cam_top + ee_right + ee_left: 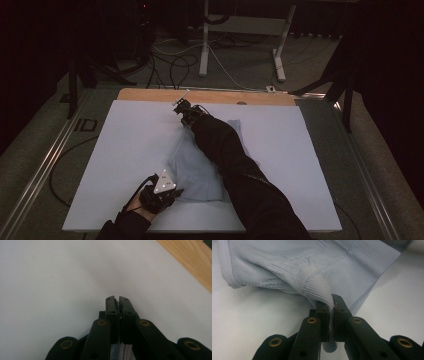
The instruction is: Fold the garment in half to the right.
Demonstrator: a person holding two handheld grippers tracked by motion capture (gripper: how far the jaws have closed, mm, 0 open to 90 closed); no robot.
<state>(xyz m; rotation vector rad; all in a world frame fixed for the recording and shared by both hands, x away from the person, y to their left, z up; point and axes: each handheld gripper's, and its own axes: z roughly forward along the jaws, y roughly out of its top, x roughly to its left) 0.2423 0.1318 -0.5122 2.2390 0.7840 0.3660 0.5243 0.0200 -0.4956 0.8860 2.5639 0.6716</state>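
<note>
Both hand-held grippers (331, 305) (117, 300) apparently pinch the pale-blue garment (312, 262).

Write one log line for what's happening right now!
left gripper: shut on light blue garment cuff | right gripper: shut on fabric at far end | surface: white board

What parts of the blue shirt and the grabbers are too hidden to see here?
- High view: the person's dark sleeve covers the middle of the blue garment, hiding its shape.
- Right gripper view: the right gripper is closed, with cloth at the bottom edge; the rest is cut off.
- Left gripper view: the left gripper hides the pinched ribbed fold.
</note>
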